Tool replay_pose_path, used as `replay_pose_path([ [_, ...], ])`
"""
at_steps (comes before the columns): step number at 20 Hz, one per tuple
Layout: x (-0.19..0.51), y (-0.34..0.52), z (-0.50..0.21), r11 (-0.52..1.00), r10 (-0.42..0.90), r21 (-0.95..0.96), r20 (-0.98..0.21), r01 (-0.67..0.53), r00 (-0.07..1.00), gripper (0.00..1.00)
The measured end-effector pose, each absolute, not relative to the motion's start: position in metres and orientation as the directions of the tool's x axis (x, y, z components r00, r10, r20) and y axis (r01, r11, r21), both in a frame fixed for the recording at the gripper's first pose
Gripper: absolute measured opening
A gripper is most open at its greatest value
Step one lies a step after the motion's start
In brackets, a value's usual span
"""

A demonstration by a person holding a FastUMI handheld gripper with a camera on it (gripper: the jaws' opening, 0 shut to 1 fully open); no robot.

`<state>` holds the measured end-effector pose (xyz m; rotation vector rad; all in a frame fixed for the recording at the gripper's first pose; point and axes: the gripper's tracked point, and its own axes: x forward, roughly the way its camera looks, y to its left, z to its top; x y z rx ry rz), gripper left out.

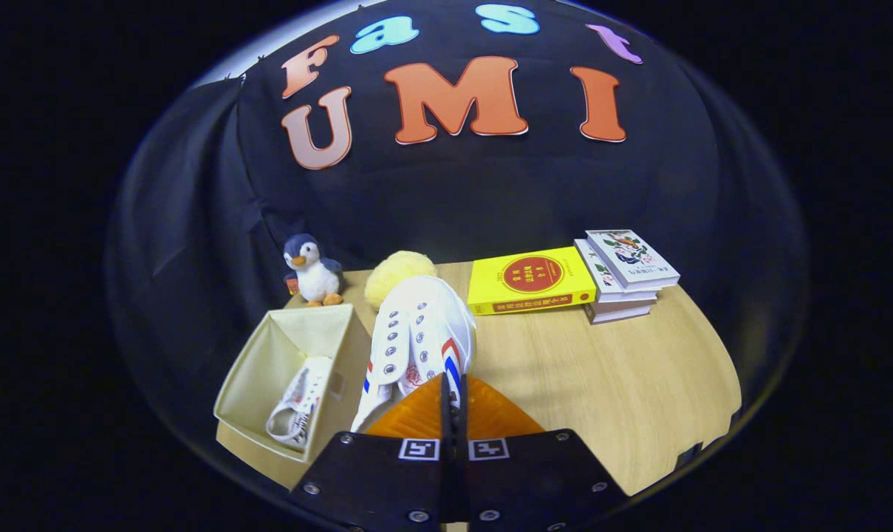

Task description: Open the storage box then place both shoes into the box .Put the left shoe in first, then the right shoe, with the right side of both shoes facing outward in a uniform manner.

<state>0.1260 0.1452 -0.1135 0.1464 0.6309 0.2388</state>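
The cream storage box (258,369) stands open on the wooden table, left of my fingers. One white shoe (295,410) lies inside it against the near right wall. A second white shoe (416,332) with red and blue side stripes hangs just ahead of my gripper (452,403), its toe pointing away from me and its eyelets facing up. My fingers are pressed together on the heel edge of this shoe. It sits just right of the box's right wall and above the table.
A plush penguin (312,270) and a yellow ball (398,272) sit behind the box. A yellow book (529,279) and a stack of books (627,273) lie at the back right. The table edge (682,454) runs close on my right.
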Motion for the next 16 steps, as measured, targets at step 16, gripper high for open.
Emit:
replay_pose_path([
  [16, 0.090, 0.290, -0.145, 0.990, 0.140, 0.061, -0.628, -0.131, 0.766, 0.00],
])
